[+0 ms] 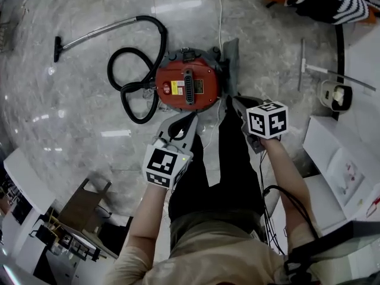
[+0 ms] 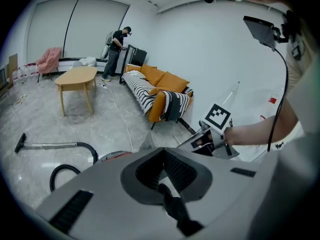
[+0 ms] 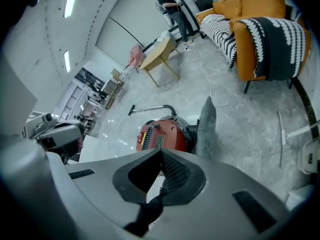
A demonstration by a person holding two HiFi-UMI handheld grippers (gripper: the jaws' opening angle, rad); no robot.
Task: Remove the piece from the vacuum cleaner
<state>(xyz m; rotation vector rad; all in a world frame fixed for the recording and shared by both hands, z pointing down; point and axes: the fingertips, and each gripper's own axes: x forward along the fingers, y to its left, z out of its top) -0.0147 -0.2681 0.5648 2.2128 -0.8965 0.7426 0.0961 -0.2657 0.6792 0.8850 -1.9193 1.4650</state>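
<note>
the vacuum cleaner (image 1: 189,86), red with a black top grille, stands on the marble floor (image 1: 71,100) ahead of the person. in the head view its black hose (image 1: 126,89) lies looped at its left, and the metal tube (image 1: 95,31) with the nozzle lies farther off. an upright grey piece (image 3: 206,126) stands against the vacuum cleaner body on the side away from the hose; whether it is attached cannot be told. left hand-held gripper (image 2: 162,153): jaws closed together, empty, held above the floor, short of the vacuum cleaner. right hand-held gripper (image 3: 161,153): jaws closed together, empty, pointing down toward the vacuum cleaner, not touching it. an orange sofa (image 3: 245,49) stands beyond.
</note>
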